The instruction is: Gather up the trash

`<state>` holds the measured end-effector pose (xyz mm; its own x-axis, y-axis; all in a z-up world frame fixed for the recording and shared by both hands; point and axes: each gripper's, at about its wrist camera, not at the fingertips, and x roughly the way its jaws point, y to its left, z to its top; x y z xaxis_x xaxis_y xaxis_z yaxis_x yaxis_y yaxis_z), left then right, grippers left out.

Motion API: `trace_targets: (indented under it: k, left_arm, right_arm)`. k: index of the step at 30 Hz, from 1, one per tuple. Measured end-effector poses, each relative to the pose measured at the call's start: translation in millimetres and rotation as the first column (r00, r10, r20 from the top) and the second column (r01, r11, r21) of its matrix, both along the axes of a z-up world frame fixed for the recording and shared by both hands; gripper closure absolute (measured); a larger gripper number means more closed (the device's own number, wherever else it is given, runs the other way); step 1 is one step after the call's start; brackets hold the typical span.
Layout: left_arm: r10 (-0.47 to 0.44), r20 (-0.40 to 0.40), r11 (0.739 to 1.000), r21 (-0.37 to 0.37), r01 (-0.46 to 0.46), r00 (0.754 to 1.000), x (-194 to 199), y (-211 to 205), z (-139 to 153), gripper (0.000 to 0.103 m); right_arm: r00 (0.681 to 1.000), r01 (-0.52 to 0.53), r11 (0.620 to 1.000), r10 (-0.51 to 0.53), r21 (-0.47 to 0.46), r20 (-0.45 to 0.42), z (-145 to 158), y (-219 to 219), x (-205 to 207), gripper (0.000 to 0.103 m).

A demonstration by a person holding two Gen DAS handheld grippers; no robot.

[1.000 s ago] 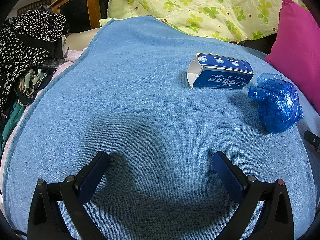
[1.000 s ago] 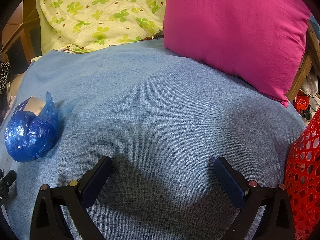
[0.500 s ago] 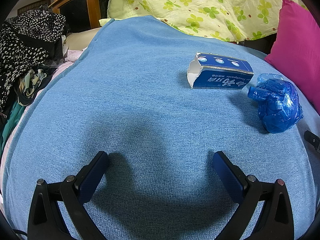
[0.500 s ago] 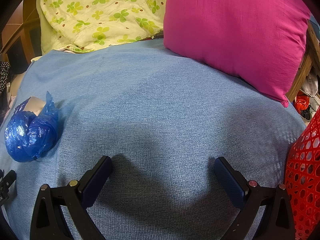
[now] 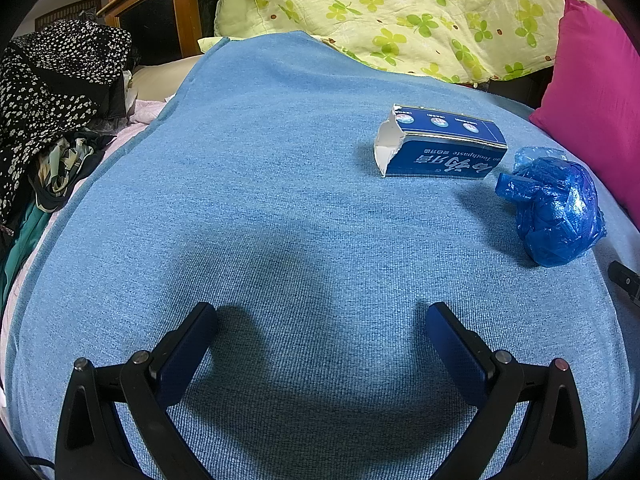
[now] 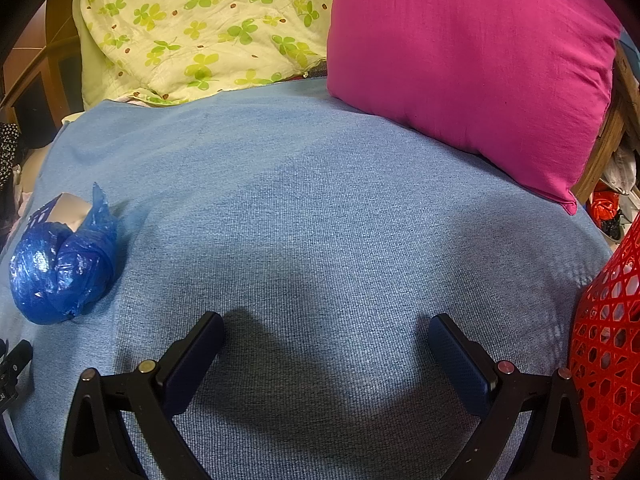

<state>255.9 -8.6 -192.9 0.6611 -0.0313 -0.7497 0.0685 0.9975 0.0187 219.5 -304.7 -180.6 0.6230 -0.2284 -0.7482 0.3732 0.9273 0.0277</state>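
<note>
A torn blue toothpaste box lies on the blue blanket, ahead and right of my left gripper. A crumpled blue plastic bag lies just right of the box; it also shows at the left in the right wrist view, with the box partly hidden behind it. A red mesh basket stands at the right edge of the right wrist view, beside my right gripper. Both grippers are open and empty, low over the blanket.
A magenta pillow and a yellow-green clover quilt lie at the back of the bed. A pile of clothes and a wooden cabinet are off the bed's left edge.
</note>
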Motion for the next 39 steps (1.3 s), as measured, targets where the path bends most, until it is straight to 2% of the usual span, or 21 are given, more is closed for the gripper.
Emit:
trace_targets:
  k: [20,24,27,29,30,31,32,35,37,39]
  left_arm:
    - [0.007,-0.004,1.000,0.003,-0.007,1.000,1.8,-0.3,0.6,0.000]
    - [0.020,-0.054,1.000,-0.010,-0.021,0.998,1.4,-0.9,3.9,0.000]
    - [-0.006,-0.099,1.000,-0.027,0.004,0.995,4.8,1.2,6.9,0.000]
    - [0.002,-0.103,0.998,-0.061,-0.008,0.995,6.6,5.7,10.3,0.000]
    - [-0.004,-0.099,0.995,-0.102,-0.006,0.995,6.4,10.1,15.8,0.000]
    - [-0.006,-0.084,0.991,-0.133,-0.005,0.996,5.6,14.6,21.7,0.000]
    - [0.010,-0.051,0.990,-0.141,-0.017,0.999,3.9,20.0,29.2,0.000]
    - [0.083,0.074,0.994,-0.076,-0.078,0.994,-0.8,31.9,53.8,0.000]
    - [0.116,0.107,0.992,-0.051,-0.111,0.987,-0.7,37.7,61.0,0.000]
    - [0.137,0.127,0.990,-0.041,-0.133,0.982,2.1,46.0,63.4,0.000]
  right_arm:
    - [1.000,0.019,1.000,-0.019,0.006,-0.001,0.2,2.1,2.1,0.000]
    - [0.996,0.064,0.998,-0.063,0.028,-0.059,3.3,2.2,8.5,0.000]
    - [0.996,0.050,0.998,-0.046,0.041,-0.081,4.9,1.2,10.2,0.000]
    - [0.991,0.061,0.994,-0.050,0.088,-0.122,9.9,-1.1,11.4,0.000]
    - [0.993,0.057,0.990,-0.042,0.131,-0.113,16.0,-1.9,9.4,0.000]
    - [0.998,0.043,0.982,-0.035,0.186,-0.047,28.8,-0.7,1.6,0.000]
    - [0.999,0.038,0.980,-0.039,0.197,0.004,39.6,1.6,-4.8,0.000]
    - [0.988,-0.061,0.975,0.029,0.213,0.153,71.7,22.8,-16.4,0.000]
    - [0.977,-0.146,0.954,0.098,0.263,0.188,77.2,41.4,-9.6,0.000]
    - [0.973,-0.195,0.935,0.146,0.297,0.181,74.3,57.9,2.8,0.000]
